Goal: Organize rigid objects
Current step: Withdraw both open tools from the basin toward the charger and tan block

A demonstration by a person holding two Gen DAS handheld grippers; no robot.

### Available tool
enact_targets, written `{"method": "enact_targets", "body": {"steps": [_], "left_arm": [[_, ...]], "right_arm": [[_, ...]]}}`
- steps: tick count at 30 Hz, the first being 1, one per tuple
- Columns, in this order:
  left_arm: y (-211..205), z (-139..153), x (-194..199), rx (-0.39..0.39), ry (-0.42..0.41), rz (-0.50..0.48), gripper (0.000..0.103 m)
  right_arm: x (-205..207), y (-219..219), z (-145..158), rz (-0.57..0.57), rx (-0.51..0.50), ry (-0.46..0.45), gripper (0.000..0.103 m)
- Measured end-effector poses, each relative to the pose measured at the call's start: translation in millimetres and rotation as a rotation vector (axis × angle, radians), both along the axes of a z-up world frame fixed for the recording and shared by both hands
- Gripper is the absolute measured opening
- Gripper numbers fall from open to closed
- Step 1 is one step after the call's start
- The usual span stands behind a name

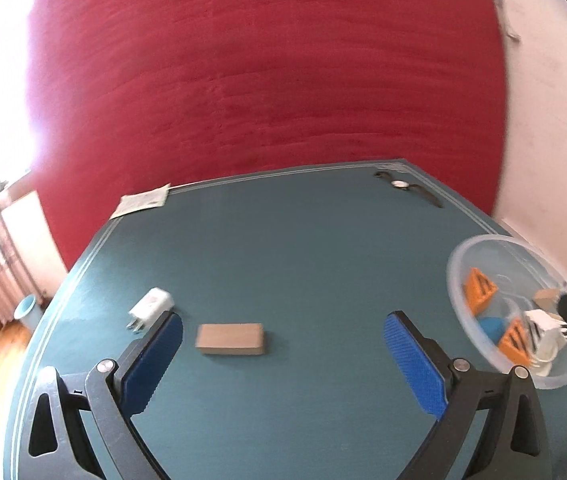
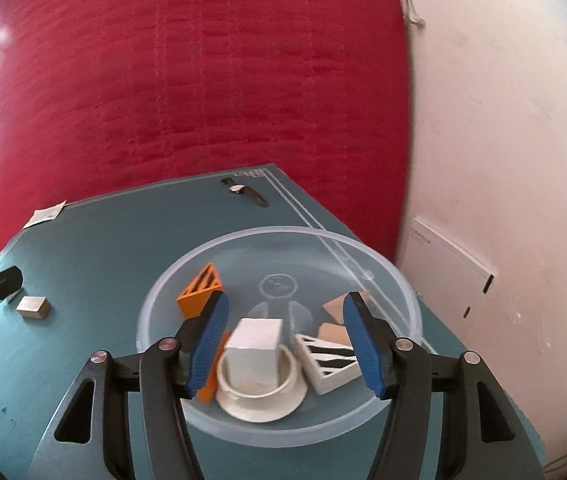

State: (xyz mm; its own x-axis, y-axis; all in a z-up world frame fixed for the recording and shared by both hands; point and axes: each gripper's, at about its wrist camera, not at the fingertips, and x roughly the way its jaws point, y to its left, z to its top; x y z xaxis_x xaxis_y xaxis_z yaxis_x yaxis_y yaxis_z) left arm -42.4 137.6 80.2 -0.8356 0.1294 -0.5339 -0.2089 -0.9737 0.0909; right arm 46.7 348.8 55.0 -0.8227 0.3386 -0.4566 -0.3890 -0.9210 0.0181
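A wooden block [image 1: 230, 338] lies on the teal table [image 1: 303, 248], just ahead of my open, empty left gripper [image 1: 283, 334]. A white charger plug [image 1: 150, 308] lies left of it, by the left finger. A clear plastic bowl [image 2: 383, 268] holds orange triangle pieces [image 2: 199, 290], a white cube [image 2: 255, 344] in a white ring dish, a white striped triangle [image 2: 327, 362] and wooden pieces [image 2: 339, 306]. My right gripper [image 2: 287, 332] is open over the bowl, with the white cube between its fingers, untouched. The bowl also shows in the left wrist view [image 1: 483, 248].
A wristwatch [image 1: 403, 186] lies near the table's far right corner. A paper slip [image 1: 143, 200] lies at the far left corner. A red curtain hangs behind the table, a white wall stands at right. The wooden block also shows in the right wrist view [image 2: 33, 306].
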Motion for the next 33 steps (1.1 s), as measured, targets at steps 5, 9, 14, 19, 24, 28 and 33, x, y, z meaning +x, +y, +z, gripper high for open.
{"method": "enact_targets", "body": {"steps": [5,9,14,19,24,28,33], "left_arm": [[-28,-2,-9,0.007,-0.006,0.072,0.102],[-51,-4,-15,-0.03,0.015,0.157,0.102],[-77,-4,-23,-0.025,0.006,0.218,0.102],[-99,-7,-32,-0.05,0.001,0.266,0.102],[-124,-13,-48,-0.051,-0.028,0.312,0.102],[-136,-23,-58,-0.063,-0.064,0.314,0.102],[-135,-34,-73,-0.083,-0.095,0.282,0.102]], "right_arm": [[0,-16,2,0.049,0.006,-0.001,0.062],[1,-34,2,0.108,0.027,-0.007,0.062],[2,-53,-2,0.185,0.038,-0.031,0.065],[3,-71,-5,0.254,0.045,-0.052,0.066],[1,-87,-6,0.313,0.038,-0.072,0.068],[-4,-105,-12,0.404,0.024,-0.125,0.072],[-7,-125,-18,0.49,0.005,-0.165,0.072]]}}
